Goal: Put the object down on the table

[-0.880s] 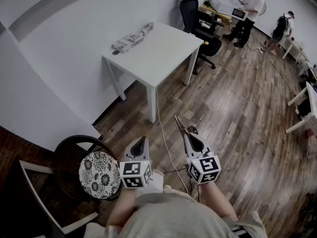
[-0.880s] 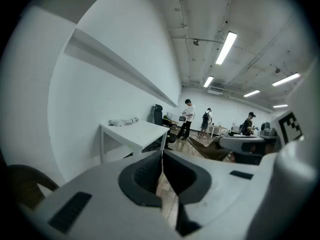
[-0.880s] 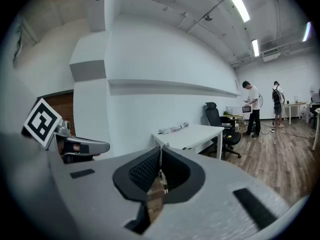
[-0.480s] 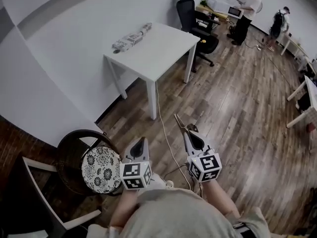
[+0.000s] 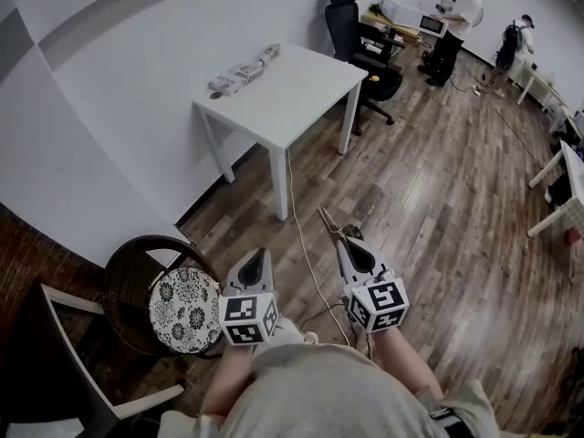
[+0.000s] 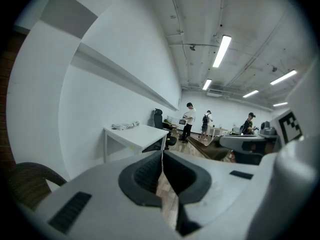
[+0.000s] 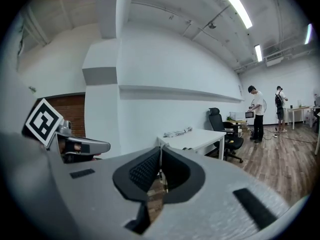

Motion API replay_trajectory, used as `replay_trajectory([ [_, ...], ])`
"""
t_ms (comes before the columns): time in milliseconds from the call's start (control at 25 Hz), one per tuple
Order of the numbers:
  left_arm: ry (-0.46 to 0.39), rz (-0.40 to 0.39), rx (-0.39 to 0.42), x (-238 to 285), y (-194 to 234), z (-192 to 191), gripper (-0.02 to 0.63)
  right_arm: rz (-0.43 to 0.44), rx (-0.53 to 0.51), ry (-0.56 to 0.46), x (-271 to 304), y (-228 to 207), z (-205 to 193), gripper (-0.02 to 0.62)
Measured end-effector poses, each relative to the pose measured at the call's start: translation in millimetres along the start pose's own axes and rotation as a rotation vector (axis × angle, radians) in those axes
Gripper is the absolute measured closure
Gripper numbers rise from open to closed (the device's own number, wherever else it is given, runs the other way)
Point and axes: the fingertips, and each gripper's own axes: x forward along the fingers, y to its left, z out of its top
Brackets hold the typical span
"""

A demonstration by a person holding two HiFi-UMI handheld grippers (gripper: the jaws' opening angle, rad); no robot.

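While right gripper (image 5: pixel 341 241) is pinching thin object (image 5: pixel 327 220) between closed jaws, left gripper (image 5: pixel 262 257) is hanging shut, empty. Table (image 5: pixel 301 85) is standing well ahead: step is calling for walking closer, then lowering gently onto bare top.

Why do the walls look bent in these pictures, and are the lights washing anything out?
Head view: the wide lens bows the straight wall ledge; light is even, shadows faint. Left gripper view: ceiling lights blow out white, corners go black. Right gripper view: same dark corners, and that ledge curves too.
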Motion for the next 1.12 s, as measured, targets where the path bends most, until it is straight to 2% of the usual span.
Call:
replay_trajectory([
  [560, 0.009, 0.017, -0.005, 8.8, -0.1, -3.9, 0.595, 0.021, 0.022, -0.025, 8.6, -8.9, 6.3, 0.586],
  [1120, 0.030, 0.011, -0.024, 94.1, 33.0, 9.2, 0.595, -0.007, 0.045, -0.017, 89.4, -52.3, 11.3, 0.586],
])
